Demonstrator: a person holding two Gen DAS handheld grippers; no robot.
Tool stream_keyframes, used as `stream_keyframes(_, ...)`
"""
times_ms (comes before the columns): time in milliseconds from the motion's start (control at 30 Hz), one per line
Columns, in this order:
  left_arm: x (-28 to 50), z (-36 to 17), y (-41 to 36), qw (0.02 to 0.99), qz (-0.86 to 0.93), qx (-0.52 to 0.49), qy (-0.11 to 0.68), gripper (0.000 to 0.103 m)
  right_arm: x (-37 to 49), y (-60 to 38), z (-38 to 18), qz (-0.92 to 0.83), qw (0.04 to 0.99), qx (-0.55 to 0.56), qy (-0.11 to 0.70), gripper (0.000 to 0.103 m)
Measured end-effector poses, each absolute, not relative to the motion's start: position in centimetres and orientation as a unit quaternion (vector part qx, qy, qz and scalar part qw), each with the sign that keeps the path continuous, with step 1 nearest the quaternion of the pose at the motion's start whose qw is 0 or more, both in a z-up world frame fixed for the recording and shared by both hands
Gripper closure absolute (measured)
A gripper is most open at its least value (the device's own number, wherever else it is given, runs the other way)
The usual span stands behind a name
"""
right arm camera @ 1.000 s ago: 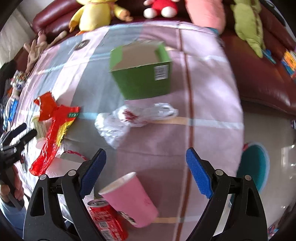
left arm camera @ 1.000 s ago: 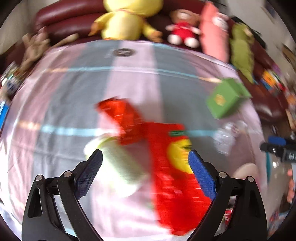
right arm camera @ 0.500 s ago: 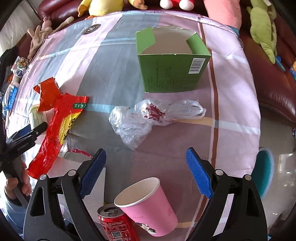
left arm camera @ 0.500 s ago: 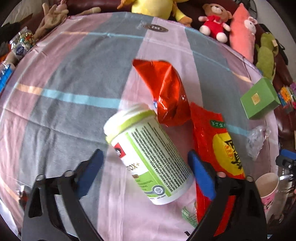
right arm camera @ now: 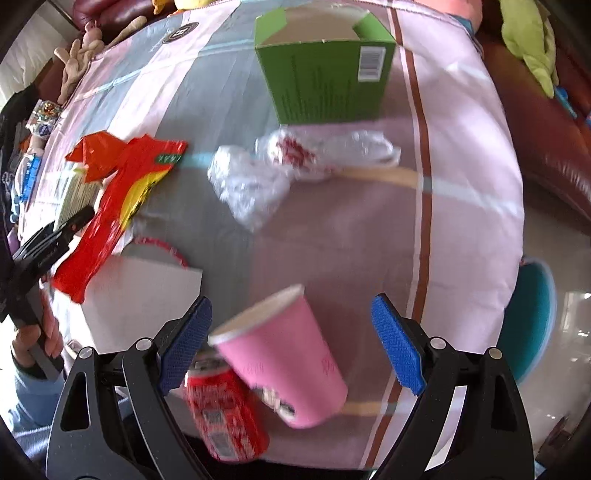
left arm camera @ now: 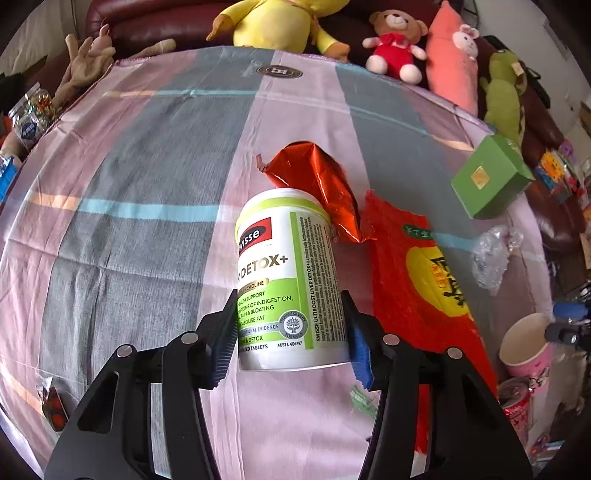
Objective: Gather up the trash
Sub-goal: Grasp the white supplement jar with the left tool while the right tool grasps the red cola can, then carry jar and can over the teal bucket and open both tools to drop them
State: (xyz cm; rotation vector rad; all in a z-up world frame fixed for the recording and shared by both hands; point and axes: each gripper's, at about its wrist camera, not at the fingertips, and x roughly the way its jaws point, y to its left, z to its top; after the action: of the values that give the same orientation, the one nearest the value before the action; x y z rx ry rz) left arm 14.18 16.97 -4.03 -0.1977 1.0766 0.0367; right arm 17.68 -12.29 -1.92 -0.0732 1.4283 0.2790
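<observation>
My left gripper (left arm camera: pixel 291 343) is shut on a white and green supplement bottle (left arm camera: pixel 286 277), its pads pressing both sides near the bottle's base. Behind the bottle lie a crumpled red foil bag (left arm camera: pixel 317 184) and a flat red and yellow snack wrapper (left arm camera: pixel 421 280). My right gripper (right arm camera: pixel 291 347) is open, with a pink paper cup (right arm camera: pixel 284 350) between its fingers and a red soda can (right arm camera: pixel 221 410) by the left finger. A crumpled clear plastic bag (right arm camera: pixel 291 173) and an open green box (right arm camera: pixel 325 70) lie farther off.
The trash lies on a table with a pink and grey striped cloth (left arm camera: pixel 147 166). Plush toys (left arm camera: pixel 280 22) sit on a dark red sofa behind it. A white card (right arm camera: pixel 140 291) lies near the can. A teal stool (right arm camera: pixel 535 314) stands on the floor at right.
My left gripper has closed on the supplement bottle, which stood loose between open jaws before. My right gripper has moved down toward the pink cup and can.
</observation>
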Motion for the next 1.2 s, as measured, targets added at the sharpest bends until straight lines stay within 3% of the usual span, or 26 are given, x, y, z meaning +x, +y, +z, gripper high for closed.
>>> stream_keyframes(433,10.4,-0.1,16.0,0.875,-0.024,-0.106,0.471,0.050,10.1,-10.1,-0.1,0.175,0.736,-0.046,0.652,0.020)
stream_keyframes(633,8.8,0.9,15.5,0.878,-0.041,-0.106,0.465,0.050,8.2,-9.1,-1.8,0.187,0.718,-0.046,0.669,0.041)
stream_keyframes(900,7.3,2.8,14.4,0.884,-0.068,-0.100,0.451,0.050,8.6,-8.6,-6.0,0.166,0.700,-0.045,0.693,0.042)
stream_keyframes(967,7.0,3.2,13.8,0.885,-0.075,-0.099,0.449,0.050,8.5,-8.1,-6.7,0.171,0.700,-0.052,0.691,0.047)
stream_keyframes(1200,7.3,4.1,10.6,0.885,-0.106,-0.080,0.446,0.050,7.6,-8.5,-2.5,0.206,0.734,-0.031,0.646,0.049)
